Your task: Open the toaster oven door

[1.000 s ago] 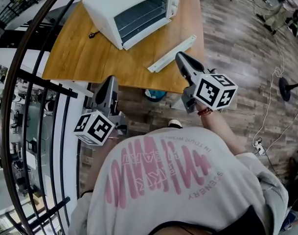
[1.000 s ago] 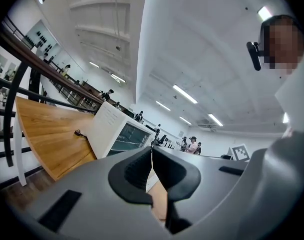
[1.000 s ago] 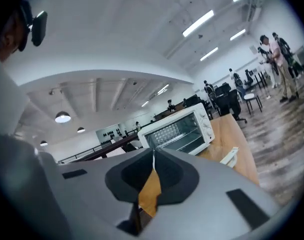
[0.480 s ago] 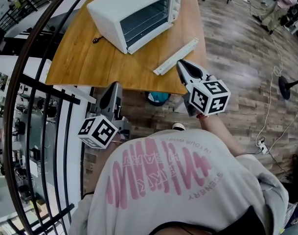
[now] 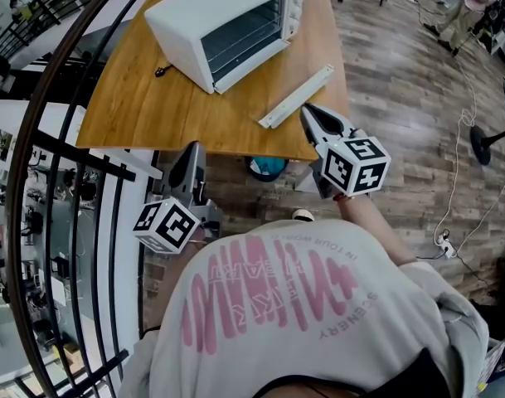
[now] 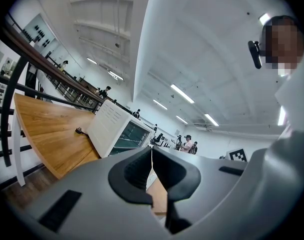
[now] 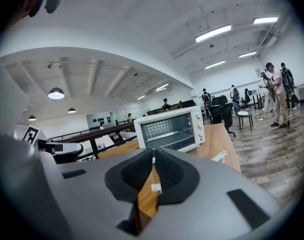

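Toaster oven [image 5: 223,23] lying at eleven o'clock from right gripper [image 5: 307,113], the nearer one. Left gripper [image 5: 192,152] hanging farther off. Both jaw pairs resting together, empty.

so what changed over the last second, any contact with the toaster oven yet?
The right hand-held gripper rolled a little about its own length, so its marker cube now shows a different face to the head view. Nothing was taken hold of or let go. No contact yet. Unchanged: both have jaws together and empty, the left hand-held gripper is in place, the toaster oven door is shut, and the white strip lies on the table.
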Demonstrator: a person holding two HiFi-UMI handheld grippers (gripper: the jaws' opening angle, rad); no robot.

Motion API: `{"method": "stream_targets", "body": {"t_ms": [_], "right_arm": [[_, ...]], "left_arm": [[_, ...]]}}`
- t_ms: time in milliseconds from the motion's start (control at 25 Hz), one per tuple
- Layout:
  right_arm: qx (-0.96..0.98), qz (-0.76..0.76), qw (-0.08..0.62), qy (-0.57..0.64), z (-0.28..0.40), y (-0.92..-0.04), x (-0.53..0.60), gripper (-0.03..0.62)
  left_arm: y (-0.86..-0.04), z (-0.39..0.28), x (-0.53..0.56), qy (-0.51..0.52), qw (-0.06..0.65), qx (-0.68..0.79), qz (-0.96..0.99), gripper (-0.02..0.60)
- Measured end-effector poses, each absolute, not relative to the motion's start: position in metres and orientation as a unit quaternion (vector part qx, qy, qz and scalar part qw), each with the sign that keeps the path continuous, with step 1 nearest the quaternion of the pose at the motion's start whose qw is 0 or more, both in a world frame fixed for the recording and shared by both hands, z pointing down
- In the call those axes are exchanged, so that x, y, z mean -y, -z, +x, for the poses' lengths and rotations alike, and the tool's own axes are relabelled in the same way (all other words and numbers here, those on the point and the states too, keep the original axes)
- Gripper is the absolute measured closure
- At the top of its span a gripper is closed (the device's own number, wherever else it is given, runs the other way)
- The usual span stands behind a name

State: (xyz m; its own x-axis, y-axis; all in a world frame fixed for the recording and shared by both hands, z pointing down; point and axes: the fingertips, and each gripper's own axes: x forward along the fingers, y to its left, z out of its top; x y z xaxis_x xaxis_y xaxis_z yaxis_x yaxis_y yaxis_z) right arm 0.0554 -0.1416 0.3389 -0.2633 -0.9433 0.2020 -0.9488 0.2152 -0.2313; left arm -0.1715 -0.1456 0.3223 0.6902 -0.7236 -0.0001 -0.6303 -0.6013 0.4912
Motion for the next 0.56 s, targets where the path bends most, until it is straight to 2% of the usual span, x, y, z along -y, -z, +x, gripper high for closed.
{"method": "stream_targets", "body": {"t_ms": [560], "right_arm": [[0.776,0.610,0.015,-0.157,0.0572,-0.3383,0.1354,0.569]], "left_arm": [[-0.3172,-0.1727,0.1430,0.102,0.234,0.381,0.888,0.558]]}}
